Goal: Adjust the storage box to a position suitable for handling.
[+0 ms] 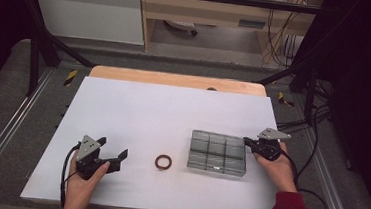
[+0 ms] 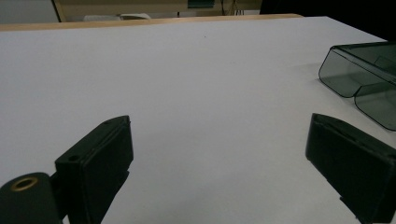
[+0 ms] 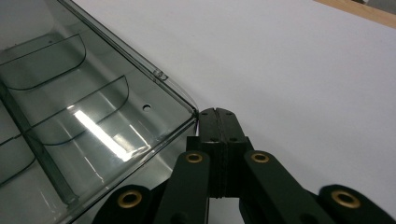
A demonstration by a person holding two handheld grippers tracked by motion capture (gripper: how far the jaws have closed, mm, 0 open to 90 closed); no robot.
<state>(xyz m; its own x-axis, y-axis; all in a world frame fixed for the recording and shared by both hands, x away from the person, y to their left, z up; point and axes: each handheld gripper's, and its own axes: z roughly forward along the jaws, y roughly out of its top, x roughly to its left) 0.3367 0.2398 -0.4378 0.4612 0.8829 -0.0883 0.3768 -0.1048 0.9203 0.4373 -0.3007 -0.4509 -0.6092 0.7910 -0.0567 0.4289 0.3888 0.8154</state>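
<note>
Item, clear compartment box point(image 1: 217, 152) on the white desk point(image 1: 138, 111): we are bracing its right corner with the right gripper point(image 3: 216, 114), fingers pressed together, while the left gripper point(image 1: 115, 155) is waiting, fingers spread, beside the brown ring point(image 1: 163, 161).

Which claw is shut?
The right claw, jaws pressed together against the clear box's corner. The left claw stands wide open near the brown ring.

A white sheet covers the desk point(image 1: 163, 108), with a bare wooden strip along its far edge. Two things lie on it — a brown ring point(image 1: 163, 161) near the middle, and, just to its right, a clear compartment box point(image 1: 218, 152).
</note>
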